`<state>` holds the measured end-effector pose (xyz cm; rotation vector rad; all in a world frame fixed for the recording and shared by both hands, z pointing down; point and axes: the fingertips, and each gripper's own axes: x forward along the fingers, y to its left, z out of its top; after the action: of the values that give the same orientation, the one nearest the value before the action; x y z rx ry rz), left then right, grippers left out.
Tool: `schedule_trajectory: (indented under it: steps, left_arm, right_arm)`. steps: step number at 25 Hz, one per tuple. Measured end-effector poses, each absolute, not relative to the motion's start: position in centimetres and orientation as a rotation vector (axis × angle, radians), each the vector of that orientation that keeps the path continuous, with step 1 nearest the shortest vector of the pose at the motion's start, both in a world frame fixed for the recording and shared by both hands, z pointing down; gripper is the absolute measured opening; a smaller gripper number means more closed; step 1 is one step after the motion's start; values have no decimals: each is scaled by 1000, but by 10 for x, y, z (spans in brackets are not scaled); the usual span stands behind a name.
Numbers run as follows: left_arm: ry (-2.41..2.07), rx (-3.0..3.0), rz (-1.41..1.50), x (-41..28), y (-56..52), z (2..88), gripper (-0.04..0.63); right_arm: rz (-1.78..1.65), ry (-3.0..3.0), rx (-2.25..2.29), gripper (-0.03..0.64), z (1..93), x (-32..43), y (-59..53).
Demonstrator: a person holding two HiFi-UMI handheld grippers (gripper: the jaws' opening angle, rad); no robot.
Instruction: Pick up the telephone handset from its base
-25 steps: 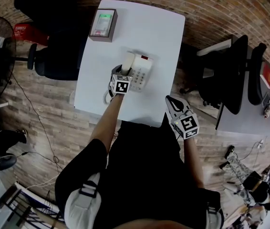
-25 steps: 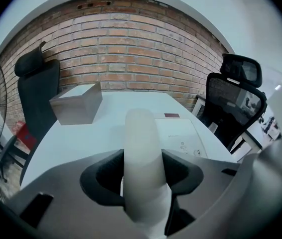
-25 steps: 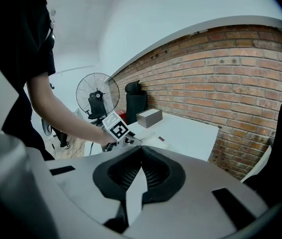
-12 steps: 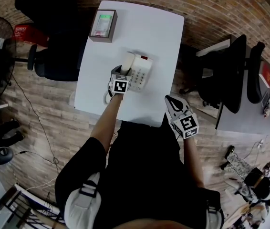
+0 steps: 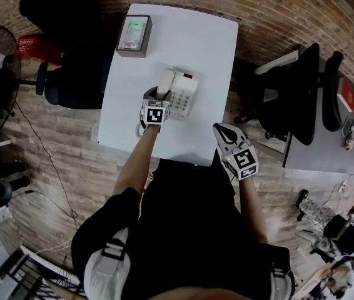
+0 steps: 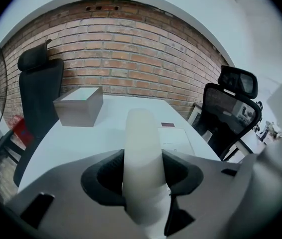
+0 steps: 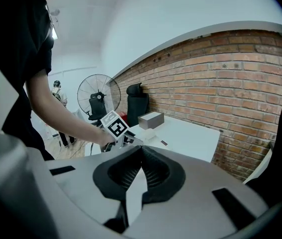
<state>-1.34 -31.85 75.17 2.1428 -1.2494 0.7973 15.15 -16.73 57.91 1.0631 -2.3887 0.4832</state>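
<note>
A white telephone base sits in the middle of the white table, with its cream handset along its left side. My left gripper reaches over the near end of the handset. In the left gripper view the handset runs up between the two dark pads, which press on both its sides, so the left gripper is shut on it. The base lies just to its right. My right gripper hovers at the table's near right edge. Its jaws are shut on nothing.
A grey box with a lit green top stands at the table's far left corner. A black office chair is left of the table, and two more chairs with a desk are to the right. A fan stands beyond.
Nothing has visibly changed beyond a slight drift of the head view. The left gripper stays on the handset and the right gripper has kept still.
</note>
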Motion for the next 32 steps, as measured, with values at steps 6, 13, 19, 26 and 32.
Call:
schedule_trajectory:
  steps: [6, 13, 19, 26, 32]
  left_arm:
    - [-1236, 2159, 754, -20, -315, 737, 216]
    - [-1168, 2180, 687, -18, -294, 723, 216]
    - [-1102, 2202, 630, -19, -278, 710, 216]
    - [-1058, 2229, 557, -23, -256, 692, 216]
    - [-1022, 2272, 491, -29, -237, 676, 216]
  right_arm:
    - [461, -2411, 1089, -2, 573, 143, -171]
    - [451, -2407, 1132, -2, 571, 141, -165]
    - [426, -2390, 1165, -2, 573, 135, -160]
    - [435, -2377, 1210, -2, 573, 128, -147]
    - [428, -2366, 1216, -2, 579, 125, -135]
